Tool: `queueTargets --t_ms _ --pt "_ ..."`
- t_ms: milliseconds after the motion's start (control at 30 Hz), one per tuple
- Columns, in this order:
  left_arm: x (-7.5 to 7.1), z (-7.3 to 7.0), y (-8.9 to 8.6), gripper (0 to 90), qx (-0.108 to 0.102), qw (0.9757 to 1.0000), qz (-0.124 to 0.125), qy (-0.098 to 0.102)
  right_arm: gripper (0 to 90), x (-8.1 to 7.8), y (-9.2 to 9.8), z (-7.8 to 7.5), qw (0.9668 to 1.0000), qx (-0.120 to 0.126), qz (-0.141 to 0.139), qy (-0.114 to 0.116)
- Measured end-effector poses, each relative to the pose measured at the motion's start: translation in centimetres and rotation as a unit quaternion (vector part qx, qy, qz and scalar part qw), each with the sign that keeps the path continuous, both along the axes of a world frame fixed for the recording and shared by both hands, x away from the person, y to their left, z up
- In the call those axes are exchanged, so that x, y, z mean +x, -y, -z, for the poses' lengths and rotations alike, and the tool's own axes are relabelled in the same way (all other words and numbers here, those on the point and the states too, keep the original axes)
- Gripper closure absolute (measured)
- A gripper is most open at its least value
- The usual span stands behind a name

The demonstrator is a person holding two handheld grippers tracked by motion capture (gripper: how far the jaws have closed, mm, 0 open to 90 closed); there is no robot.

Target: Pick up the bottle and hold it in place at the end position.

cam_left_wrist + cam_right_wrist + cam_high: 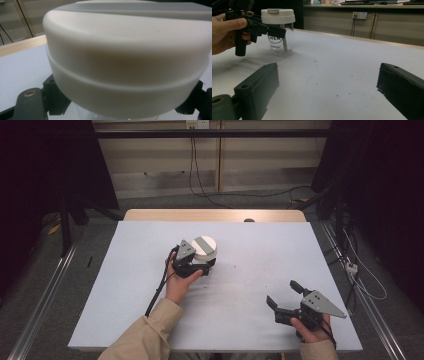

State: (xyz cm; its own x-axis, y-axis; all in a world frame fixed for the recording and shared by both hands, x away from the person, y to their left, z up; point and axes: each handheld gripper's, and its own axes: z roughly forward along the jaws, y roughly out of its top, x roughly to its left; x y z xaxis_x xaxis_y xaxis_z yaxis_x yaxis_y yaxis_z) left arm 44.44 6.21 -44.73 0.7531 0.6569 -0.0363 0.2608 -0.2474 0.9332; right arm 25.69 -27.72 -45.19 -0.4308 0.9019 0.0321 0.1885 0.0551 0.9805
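A clear jar [280, 40] with a white lid [204, 247] is seen standing upright on the white counter [250, 270], somewhat left of the middle and toward the far half of the surface. Dark lettering is printed on its glass wall, and a grey tab is set into the top of the lid. The left claw [199, 265] is held by the person's left hand [179, 281] right against the jar, with its jaws placed on either side of the jar just under the lid; in the left gripper view the lid [125, 57] is shown very close, with a black jaw at each lower corner. The jaws appear to be pinching the jar at its neck, though true contact is partly hidden by the lid. A grey three-cornered plate is carried on top of this claw, and its black cable is trailed back along the sleeve. The right claw [283, 295] is held by the right hand [312, 330] near the front right corner of the counter, well apart from the jar, with its jaws spread wide and nothing between them. Small dark specks are scattered on the counter between the two claws.
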Motion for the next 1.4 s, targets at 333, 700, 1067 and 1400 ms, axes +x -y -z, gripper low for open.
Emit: queueTargets --t_ms 333,700,1067,1400 --pt "0.3 -0.3 0.9 18.4 0.003 1.0 0.006 0.005 3.6 0.0 0.0 0.0 1.0 0.0 0.0 0.0" --pt "0.7 0.1 1.5 18.4 0.006 1.0 0.005 0.004 3.6 0.0 0.0 0.0 1.0 0.0 -0.001 0.0" --pt "0.9 0.4 1.9 18.4 0.01 0.9999 0.006 0.005 3.6 0.1 -0.1 0.0 1.0 0.001 -0.001 0.0" --pt "0.8 0.5 2.1 18.4 0.015 0.9998 0.006 0.009 3.6 0.1 -0.1 0.0 1.0 0.001 -0.002 -0.001"
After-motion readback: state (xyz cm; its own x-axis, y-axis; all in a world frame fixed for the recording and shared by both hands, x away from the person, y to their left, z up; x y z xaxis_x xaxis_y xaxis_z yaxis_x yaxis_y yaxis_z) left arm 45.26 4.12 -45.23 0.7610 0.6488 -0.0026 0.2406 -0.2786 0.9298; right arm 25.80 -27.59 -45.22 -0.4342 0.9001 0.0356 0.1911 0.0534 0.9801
